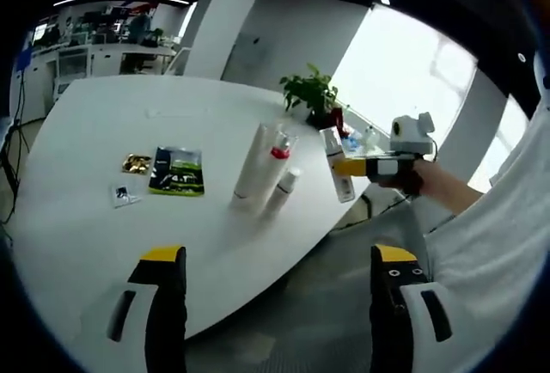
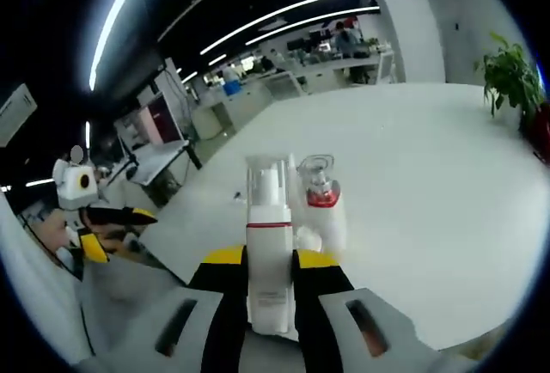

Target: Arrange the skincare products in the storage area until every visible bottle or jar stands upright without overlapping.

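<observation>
The white table [image 1: 112, 218] spreads across the left gripper view from nine o'clock to the centre, its near edge curving toward five o'clock. In the right gripper view the same table [image 2: 430, 184] runs from the centre out to three o'clock. A potted plant [image 1: 311, 94] stands at the table's far edge, near one o'clock of the left gripper view; in the right gripper view the plant [image 2: 509, 76] sits at two o'clock.

The left gripper [image 1: 273, 304] rises at six o'clock with its yellow-tipped jaws standing wide apart and nothing between them. The right gripper [image 2: 271, 300] has its jaws closed against the sides of a white pump bottle [image 2: 268, 244], which stands upright between them at six o'clock. From the left gripper view, that right gripper [image 1: 357, 167] comes in at three o'clock, held by a hand [image 1: 434, 180], with the pump bottle [image 1: 337, 162] in its jaws above the table's edge.

Just past centre on the table stand a tall white bottle [image 1: 253, 162], a red-collared bottle [image 1: 277, 162] close beside it, and a small white bottle [image 1: 285, 188] leaning nearest the edge. The red-collared bottle [image 2: 320, 205] shows immediately behind the held one in the right gripper view.

At ten o'clock of centre lie a green packet [image 1: 178, 171], a gold sachet [image 1: 136, 163] and a small white sachet [image 1: 123, 193].
</observation>
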Available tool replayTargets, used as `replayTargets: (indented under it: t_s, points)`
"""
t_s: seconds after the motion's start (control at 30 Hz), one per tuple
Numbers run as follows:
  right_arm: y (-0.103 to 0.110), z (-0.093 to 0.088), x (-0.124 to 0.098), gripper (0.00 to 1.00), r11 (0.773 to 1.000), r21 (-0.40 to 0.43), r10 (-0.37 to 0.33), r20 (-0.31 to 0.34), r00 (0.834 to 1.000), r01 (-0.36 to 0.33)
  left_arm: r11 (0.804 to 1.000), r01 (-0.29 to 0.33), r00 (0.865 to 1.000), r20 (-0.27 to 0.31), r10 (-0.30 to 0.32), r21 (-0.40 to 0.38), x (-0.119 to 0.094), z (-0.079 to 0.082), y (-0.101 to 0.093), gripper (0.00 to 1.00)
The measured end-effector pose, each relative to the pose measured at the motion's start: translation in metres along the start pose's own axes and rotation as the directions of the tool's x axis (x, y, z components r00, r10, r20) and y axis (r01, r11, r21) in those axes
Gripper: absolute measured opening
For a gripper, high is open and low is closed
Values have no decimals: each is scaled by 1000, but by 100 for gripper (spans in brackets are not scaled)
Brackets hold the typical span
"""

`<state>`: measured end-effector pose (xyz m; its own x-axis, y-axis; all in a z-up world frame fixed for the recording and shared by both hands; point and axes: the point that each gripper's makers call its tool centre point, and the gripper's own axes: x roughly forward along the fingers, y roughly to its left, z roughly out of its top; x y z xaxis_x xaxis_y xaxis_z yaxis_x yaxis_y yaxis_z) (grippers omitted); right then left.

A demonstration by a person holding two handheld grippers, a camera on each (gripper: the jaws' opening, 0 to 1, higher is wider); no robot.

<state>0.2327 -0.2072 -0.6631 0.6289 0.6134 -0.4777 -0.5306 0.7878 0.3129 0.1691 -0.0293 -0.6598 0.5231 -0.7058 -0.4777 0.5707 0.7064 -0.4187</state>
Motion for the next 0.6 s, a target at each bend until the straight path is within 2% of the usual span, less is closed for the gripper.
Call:
replayTargets:
  t_s: [0.2,0.53,0.6]
  points:
    - [24,-1,9,19,999,-7,44,22,999,-44,1000,9,1000,27,-8,-20,1,7,-4,79]
    - [73,0,25,19,990,-90,111,47,993,-106,997,6,996,89,0,-74,0,21,-5,73]
    - [84,0,27,19,984,-129,128,48,991,-121,997,14,994,106,-6,-79,0,26,-8,72]
